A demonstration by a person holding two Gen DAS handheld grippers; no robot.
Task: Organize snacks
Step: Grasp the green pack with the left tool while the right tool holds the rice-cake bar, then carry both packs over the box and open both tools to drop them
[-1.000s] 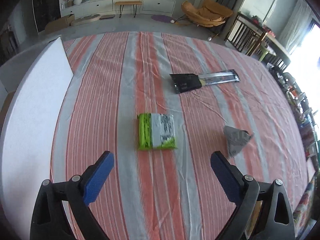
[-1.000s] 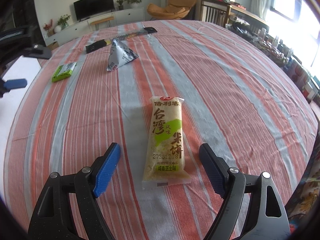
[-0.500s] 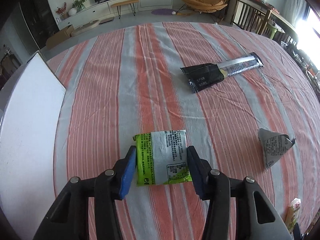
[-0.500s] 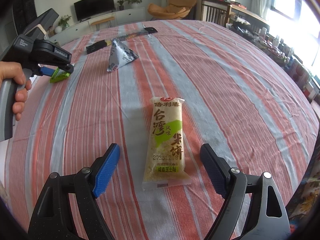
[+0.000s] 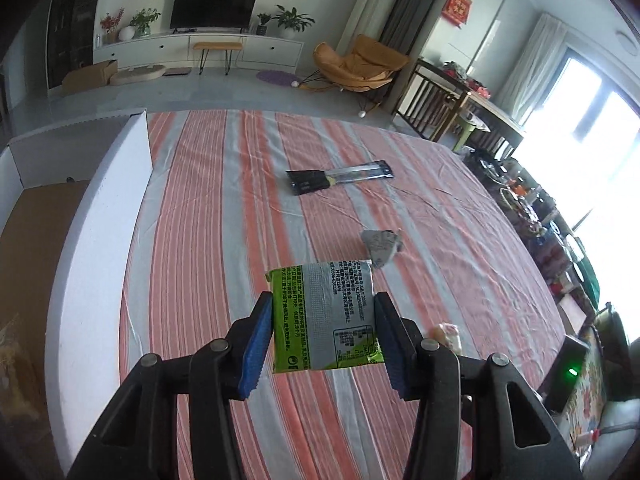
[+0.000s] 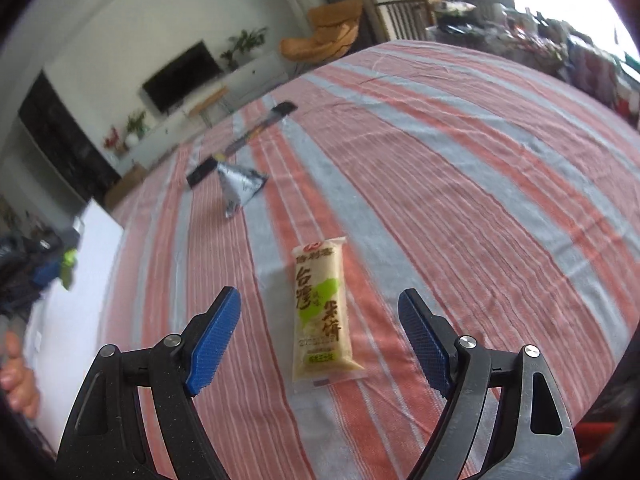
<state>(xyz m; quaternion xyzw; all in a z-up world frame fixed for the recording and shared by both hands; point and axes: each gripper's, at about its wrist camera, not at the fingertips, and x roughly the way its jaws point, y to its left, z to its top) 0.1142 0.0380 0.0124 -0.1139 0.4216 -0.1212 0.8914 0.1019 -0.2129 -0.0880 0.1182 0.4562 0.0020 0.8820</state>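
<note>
My left gripper (image 5: 323, 320) is shut on a green and silver snack packet (image 5: 326, 316) and holds it lifted above the striped tablecloth (image 5: 224, 216). The same packet shows at the far left of the right wrist view (image 6: 67, 268), over the white box. My right gripper (image 6: 320, 316) is open and empty, its fingers either side of a yellow rice cracker packet (image 6: 322, 312) that lies flat on the cloth. A silver triangular packet (image 5: 380, 246) (image 6: 240, 186) and a long black snack bar (image 5: 340, 176) (image 6: 240, 144) lie farther off on the cloth.
A white box wall (image 5: 100, 240) runs along the table's left edge, with a cardboard bottom (image 5: 28, 248) inside. A cluttered side table (image 5: 540, 216) stands at the right. A hand (image 6: 16, 376) shows at the left edge.
My left gripper closed on the green packet and lifted it off the cloth toward the left. My right gripper tilted and shifted slightly; it stays open over the cracker packet.
</note>
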